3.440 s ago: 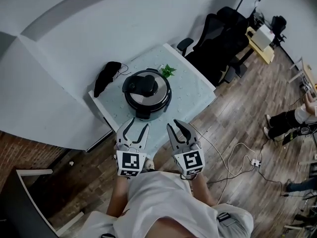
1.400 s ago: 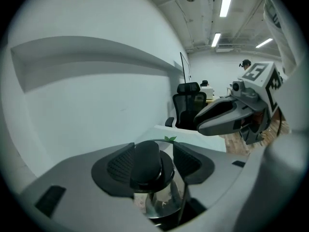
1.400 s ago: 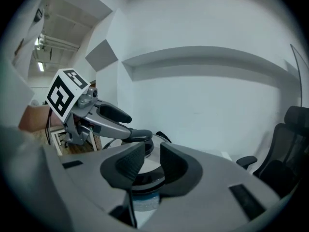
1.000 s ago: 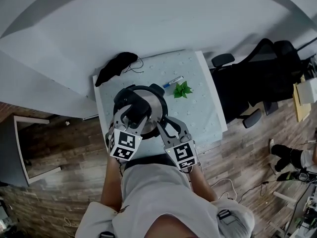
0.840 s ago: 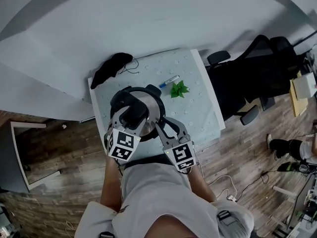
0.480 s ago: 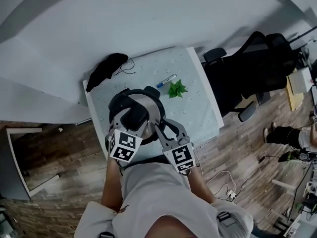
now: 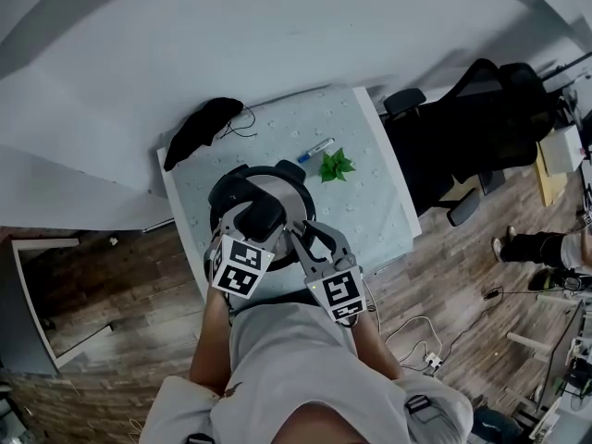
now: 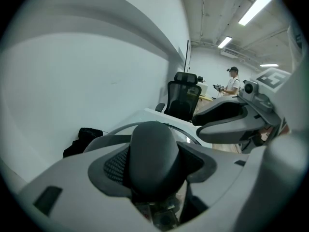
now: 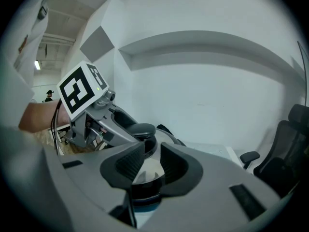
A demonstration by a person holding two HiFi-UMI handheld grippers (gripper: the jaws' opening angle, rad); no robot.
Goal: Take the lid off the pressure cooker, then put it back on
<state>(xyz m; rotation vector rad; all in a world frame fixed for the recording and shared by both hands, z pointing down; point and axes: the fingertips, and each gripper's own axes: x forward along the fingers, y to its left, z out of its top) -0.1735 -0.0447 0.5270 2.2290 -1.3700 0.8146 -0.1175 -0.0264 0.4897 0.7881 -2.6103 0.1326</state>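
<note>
The worktop [image 7: 375, 206] carries the pressure cooker [image 7: 298, 213], its lid [image 7: 285, 191] on. My left gripper [image 7: 250, 225] has its fingers, just opened wider, straddling the lid's handle [image 8: 154, 158] unclamped. My right gripper [image 9: 147, 166] has its fingers narrowly parted, empty, near the rim.

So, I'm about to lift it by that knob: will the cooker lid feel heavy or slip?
Probably heavy for its size: the lid looks metal. The black knob is smooth and rounded, so it might slip. Rigid too, unlikely to flex.

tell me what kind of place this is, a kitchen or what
Likely an office or lab, not a kitchen: black office chairs beside the table, cables across the wood floor, strip lights overhead.
</note>
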